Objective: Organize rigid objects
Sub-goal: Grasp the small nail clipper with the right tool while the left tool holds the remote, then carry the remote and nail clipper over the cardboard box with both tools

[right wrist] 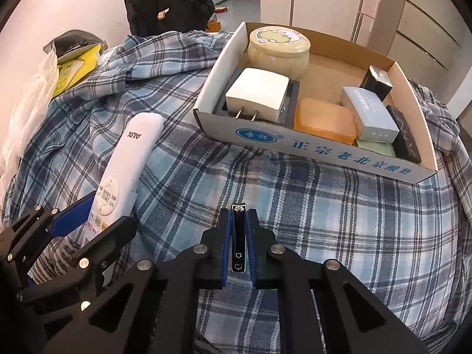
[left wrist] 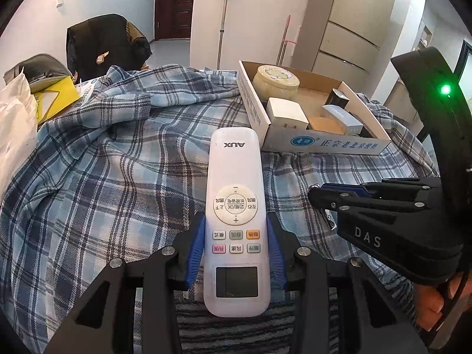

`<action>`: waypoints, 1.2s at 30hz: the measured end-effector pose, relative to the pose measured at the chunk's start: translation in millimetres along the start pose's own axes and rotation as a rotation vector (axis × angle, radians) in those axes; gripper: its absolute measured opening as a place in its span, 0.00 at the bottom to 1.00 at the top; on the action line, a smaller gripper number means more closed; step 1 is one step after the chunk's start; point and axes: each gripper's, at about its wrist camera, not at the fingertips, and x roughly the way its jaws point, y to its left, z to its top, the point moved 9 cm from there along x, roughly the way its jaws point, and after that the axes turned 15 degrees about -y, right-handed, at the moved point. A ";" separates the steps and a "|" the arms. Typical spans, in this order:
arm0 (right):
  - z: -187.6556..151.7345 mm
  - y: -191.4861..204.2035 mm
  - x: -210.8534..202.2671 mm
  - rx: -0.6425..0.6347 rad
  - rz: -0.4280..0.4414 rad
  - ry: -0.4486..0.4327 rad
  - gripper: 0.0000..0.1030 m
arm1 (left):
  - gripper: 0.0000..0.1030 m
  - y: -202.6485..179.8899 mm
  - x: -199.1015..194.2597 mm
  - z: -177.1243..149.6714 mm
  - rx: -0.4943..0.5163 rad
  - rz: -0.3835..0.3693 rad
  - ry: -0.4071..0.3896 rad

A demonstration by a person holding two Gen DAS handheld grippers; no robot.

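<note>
Holding white plastic AUX remote [left wrist: 236,221] clenched in left claw [left wrist: 236,253] | right claw [right wrist: 238,243] pinches slim metal nail clipper [right wrist: 239,236] | I lift both level toward cardboard box [right wrist: 324,155] ahead.

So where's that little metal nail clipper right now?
In the right wrist view the nail clipper is pinched between the right tongs, low at centre above the plaid cloth, with the cardboard box beyond and the white remote to its left.

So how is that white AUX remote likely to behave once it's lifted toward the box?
The remote looks like a rigid plastic shell, so it should stay stiff. The left tool grips only its screen end, so the long free end may sag or pivot. Its smooth, rounded sides could slip against the blue pads.
</note>
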 end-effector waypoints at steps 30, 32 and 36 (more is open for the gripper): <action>12.0 -94.1 -62.9 0.069 -0.012 -0.105 0.09 | 0.41 -34.0 -42.9 22.9 0.008 -0.057 -0.054; 19.7 -102.5 -70.8 0.075 -0.005 -0.128 0.09 | 0.41 -36.3 -44.0 30.6 -0.001 -0.053 -0.069; 43.8 -115.6 -81.5 0.089 -0.004 -0.176 0.09 | 0.41 -51.7 -42.4 56.5 0.035 -0.041 -0.090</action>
